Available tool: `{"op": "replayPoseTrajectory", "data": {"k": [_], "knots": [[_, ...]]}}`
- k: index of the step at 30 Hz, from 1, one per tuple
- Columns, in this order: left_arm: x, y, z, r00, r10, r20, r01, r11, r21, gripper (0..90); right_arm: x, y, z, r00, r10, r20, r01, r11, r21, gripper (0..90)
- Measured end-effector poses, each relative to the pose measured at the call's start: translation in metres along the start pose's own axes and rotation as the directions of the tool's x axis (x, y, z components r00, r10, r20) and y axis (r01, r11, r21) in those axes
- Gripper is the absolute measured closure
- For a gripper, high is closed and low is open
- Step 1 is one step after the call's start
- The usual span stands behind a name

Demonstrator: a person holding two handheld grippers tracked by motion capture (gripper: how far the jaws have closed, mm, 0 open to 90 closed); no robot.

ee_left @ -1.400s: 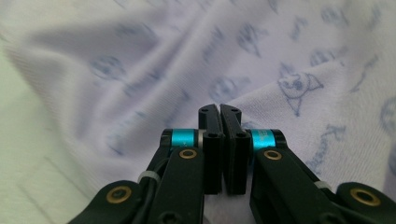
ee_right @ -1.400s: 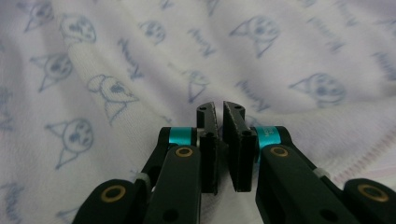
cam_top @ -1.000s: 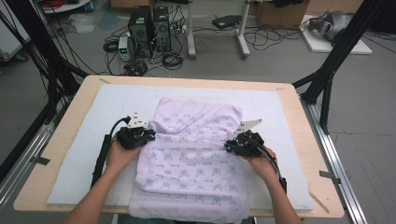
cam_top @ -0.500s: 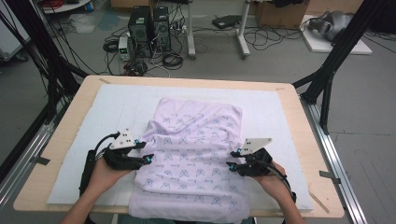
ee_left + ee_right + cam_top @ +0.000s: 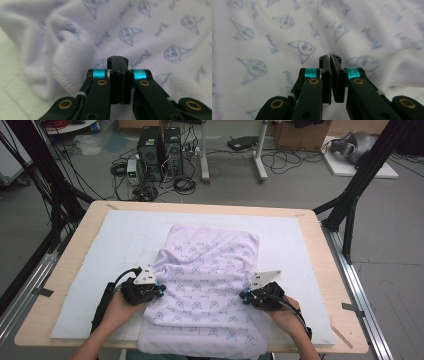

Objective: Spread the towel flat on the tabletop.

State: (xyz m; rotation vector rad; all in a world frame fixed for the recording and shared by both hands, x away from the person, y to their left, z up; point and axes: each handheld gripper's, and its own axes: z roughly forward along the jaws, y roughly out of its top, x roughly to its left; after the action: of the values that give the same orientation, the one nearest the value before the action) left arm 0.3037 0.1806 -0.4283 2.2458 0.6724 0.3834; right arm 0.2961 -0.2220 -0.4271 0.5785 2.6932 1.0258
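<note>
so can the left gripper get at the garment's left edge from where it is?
Probably yes: the left gripper sits shut right at the lavender garment's left edge, with nothing between them on the white mat.

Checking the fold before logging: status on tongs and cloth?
Left tongs shut, right tongs shut, one at each side edge of the lilac printed cloth. Whether fabric is pinched: can't tell. Nothing in the way.

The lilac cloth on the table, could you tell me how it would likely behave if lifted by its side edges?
The cloth would probably sag in the middle: it lies in soft folds and wrinkles. It looks light, being thin knit fabric. It seems unlikely to slip, since its ribbed weave shows in the left gripper view.
</note>
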Motion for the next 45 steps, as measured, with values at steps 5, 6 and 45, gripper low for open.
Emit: {"op": "replayPoseTrajectory", "data": {"k": [5, 6, 45], "knots": [[0.018, 0.012, -0.005, 0.9951, -0.082, -0.055, 0.075, 0.9908, -0.113, 88.8, -0.014, 0.014, -0.015, 0.9981, 0.022, 0.057, -0.02, 0.999, -0.041, 88.1], [0.022, 0.014, -0.002, 0.9936, -0.091, -0.067, 0.083, 0.9903, -0.111, 88.7, -0.018, 0.016, -0.016, 0.9975, 0.03, 0.064, -0.028, 0.999, -0.044, 88.1], [-0.026, -0.025, -0.011, 0.9973, -0.01, 0.073, 0.011, 0.9999, -0.006, 80.3, 0.017, -0.018, 0.003, 0.9956, 0.062, -0.07, -0.066, 0.997, -0.05, 86.6]]}}
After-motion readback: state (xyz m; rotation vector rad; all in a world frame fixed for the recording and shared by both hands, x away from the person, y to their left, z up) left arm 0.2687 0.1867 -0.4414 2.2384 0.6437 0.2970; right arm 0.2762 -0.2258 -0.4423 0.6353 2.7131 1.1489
